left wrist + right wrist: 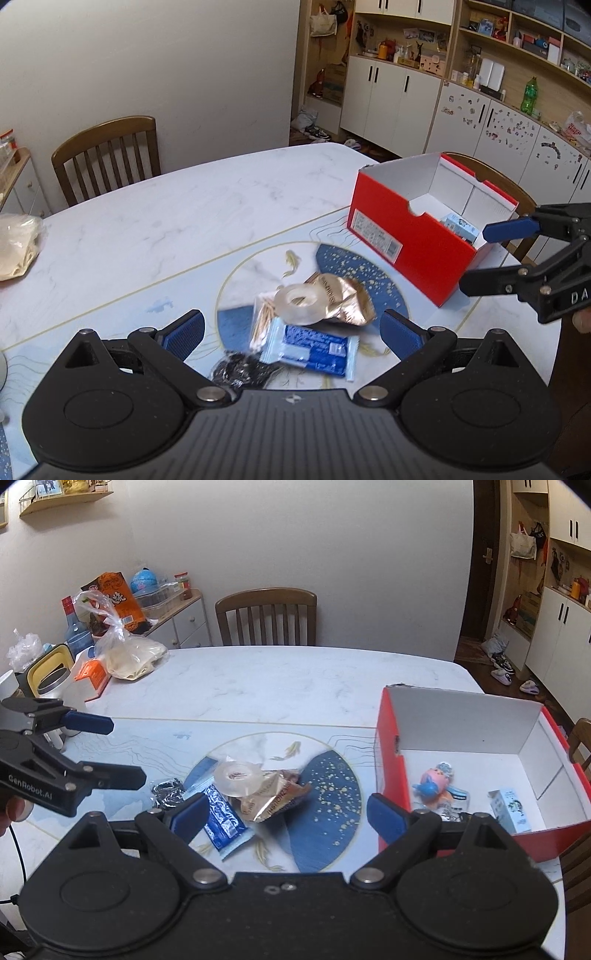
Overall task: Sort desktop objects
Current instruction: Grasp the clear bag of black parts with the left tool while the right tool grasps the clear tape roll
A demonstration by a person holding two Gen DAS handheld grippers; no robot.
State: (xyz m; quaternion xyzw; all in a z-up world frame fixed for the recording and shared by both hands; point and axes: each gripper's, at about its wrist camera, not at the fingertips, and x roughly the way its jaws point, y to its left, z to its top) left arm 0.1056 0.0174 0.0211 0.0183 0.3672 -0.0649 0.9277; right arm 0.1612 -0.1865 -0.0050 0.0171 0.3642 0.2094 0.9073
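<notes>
On the near part of the white marble-patterned table (177, 206), a small heap of things lies over a round blue and gold design. Closest in the left wrist view are a black crinkled packet (236, 371) and a blue wrapper (314, 349), with a bundle of toothpicks (263, 321) beside it. A clear tape roll (297, 300) rests on a gold foil packet (345, 301) just behind. The left gripper (291, 334) hangs over this heap with its jaws spread wide and nothing between them. The right gripper (286, 818) is likewise spread apart and empty, poised between the heap and a red box (391, 775).

That box stands open to the right of the heap; inside lie a pink and blue toy (436, 782) and a small pale blue carton (511, 808).

Farther off, a plastic bag (129, 657) of pale contents sits near the table's left edge, and a wooden chair (266, 616) is tucked in at the far side. Beyond are a plain wall, a low side cabinet (181, 624) crowded with goods, and white cupboards (391, 96) under cluttered shelves.
</notes>
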